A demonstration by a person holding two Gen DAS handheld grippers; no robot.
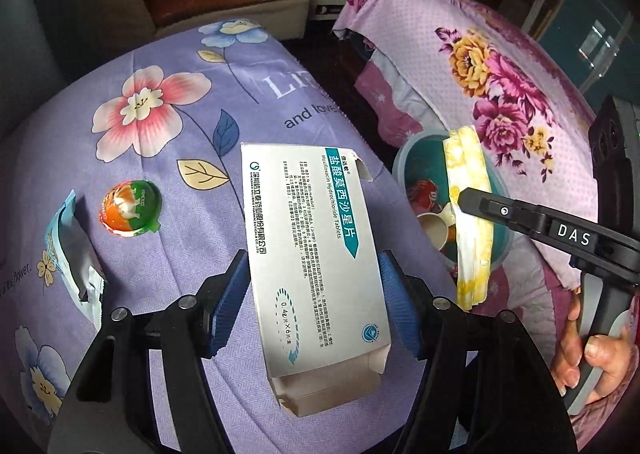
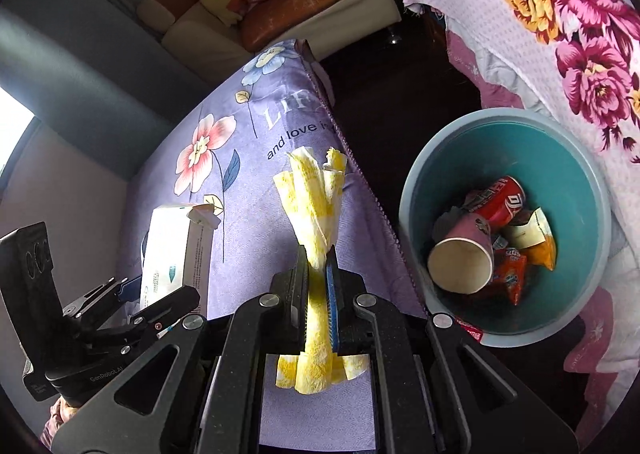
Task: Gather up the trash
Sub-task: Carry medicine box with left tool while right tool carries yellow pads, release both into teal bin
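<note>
Carry-to-bin step, both hands loaded. Left gripper [image 1: 314, 294] about half open, blue pads pressed on the long sides of the white medicine box [image 1: 310, 254], box lifted clear of the purple flowered bedspread [image 1: 180, 134]. Right gripper [image 2: 318, 274] fully closed, jaws pinching a folded yellow-and-white paper wrapper [image 2: 314, 210], ends sticking out front and back of the jaws.

Teal bin [image 2: 440, 158] on the dark floor between the purple bed and the pink floral quilt [image 2: 580, 54]; already holding a red can [image 2: 500, 200], paper cup [image 2: 460, 258], snack packets. In the left view the wrapper hangs over the bin mouth; in the right view the bin sits off to the right of the jaws, so exact alignment hard to call.

Next, by judgement: bring each load squarely above the opening, then open jaws, wrapper likely first, being closer. Box long and light, may catch the rim if dropped flat; better tipped end-down.

Pose: both grippers pitched steeply down, side by side, right one nearer the bin. Bare hand [image 1: 588, 358] wrapped on the right handle at lower right of the left view.

Still left on the bed: orange-green jelly cup [image 1: 130, 206], torn blue-white packet [image 1: 76, 254].
</note>
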